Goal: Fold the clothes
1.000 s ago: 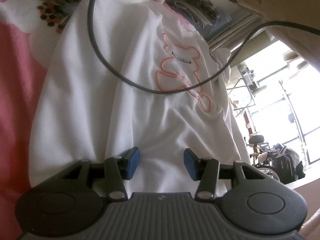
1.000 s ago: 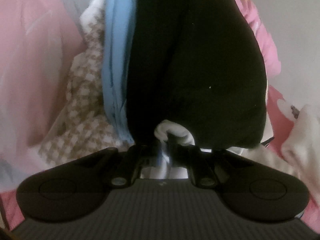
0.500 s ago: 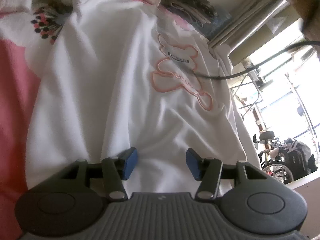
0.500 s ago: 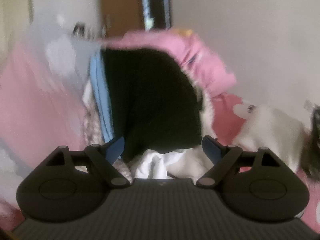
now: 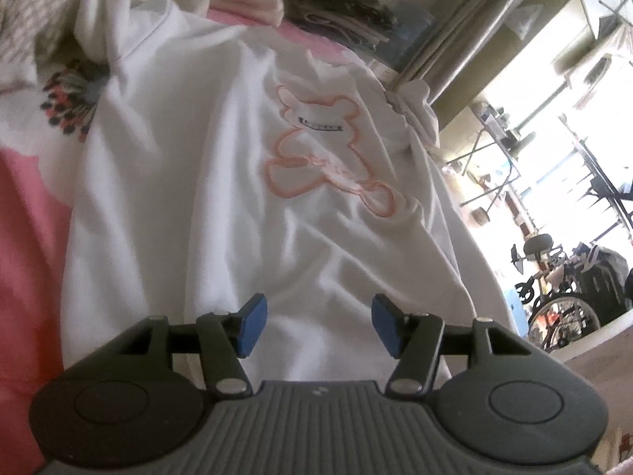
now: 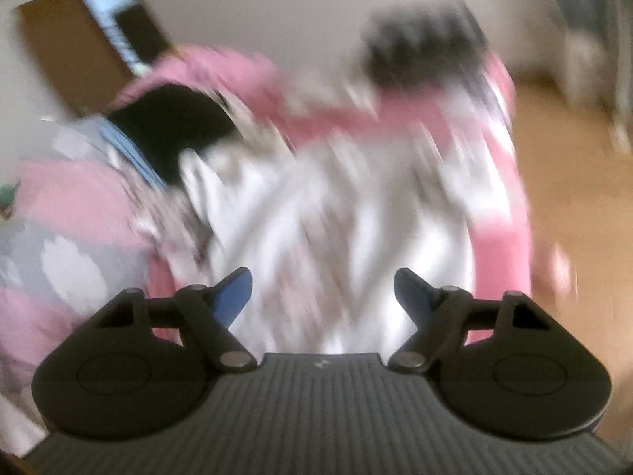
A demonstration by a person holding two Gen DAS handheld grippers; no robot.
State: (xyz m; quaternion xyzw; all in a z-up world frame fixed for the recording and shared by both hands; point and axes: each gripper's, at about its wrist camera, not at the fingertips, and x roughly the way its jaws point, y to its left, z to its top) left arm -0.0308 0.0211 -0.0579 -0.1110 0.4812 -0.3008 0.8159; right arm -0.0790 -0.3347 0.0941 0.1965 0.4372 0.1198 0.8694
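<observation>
White t-shirt (image 5: 190, 182) lies flat mid-frame on the pink bedsheet (image 5: 27, 237), its bear outline (image 5: 324, 150) bearing unreadable dark lettering, hem at lower frame – left gripper (image 5: 314, 326) just widening, right gripper (image 6: 322, 297) just narrowing, both empty – blurred floor (image 6: 573, 182) free at right.

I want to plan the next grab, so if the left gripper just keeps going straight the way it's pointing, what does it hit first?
Most likely the white T-shirt: the left gripper, jaws open and empty, points down at its lower part, short of the bear outline. Depth is unclear.
</observation>
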